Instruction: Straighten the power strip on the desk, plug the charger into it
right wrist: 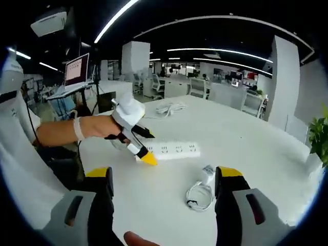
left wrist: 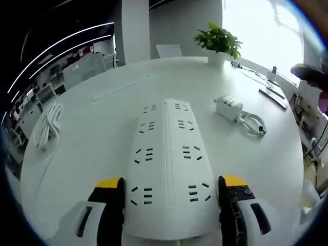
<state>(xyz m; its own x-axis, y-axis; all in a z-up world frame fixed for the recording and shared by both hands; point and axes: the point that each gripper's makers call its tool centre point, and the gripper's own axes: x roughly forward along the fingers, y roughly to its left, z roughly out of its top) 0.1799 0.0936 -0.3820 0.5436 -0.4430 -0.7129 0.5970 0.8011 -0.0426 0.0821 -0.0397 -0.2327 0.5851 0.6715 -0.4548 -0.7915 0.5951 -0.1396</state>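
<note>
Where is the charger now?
In the left gripper view, the charger lies on the desk, right of the power strip, its coiled cable beside it.

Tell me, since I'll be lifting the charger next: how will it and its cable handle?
The charger is a small blocky brick lying flat, so it is probably stiff and unlikely to roll. Its coiled cable looks floppy and would likely trail or uncoil. The glossy white shell may be a bit slippery.
</note>
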